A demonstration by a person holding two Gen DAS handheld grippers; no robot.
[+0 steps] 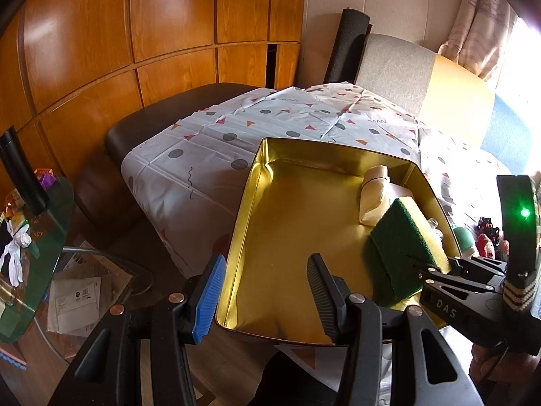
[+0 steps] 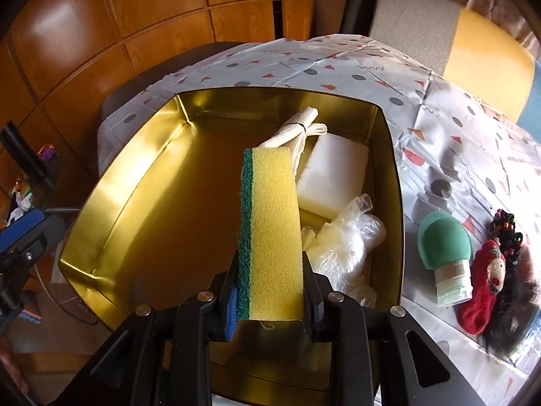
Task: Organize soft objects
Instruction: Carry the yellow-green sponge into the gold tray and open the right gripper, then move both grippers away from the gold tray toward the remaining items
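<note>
On the patterned tablecloth (image 2: 439,108), my left gripper (image 1: 262,299), jaws apart, straddles the gold metal tin's (image 1: 236,237) wall to steady it; my right gripper (image 2: 268,299) clamps the yellow-green sponge (image 2: 270,233) above it, ready to drop.

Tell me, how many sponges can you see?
2. A yellow-and-green sponge is pinched in the right gripper over the gold tin; a white sponge lies inside. Others may be hidden.
</note>
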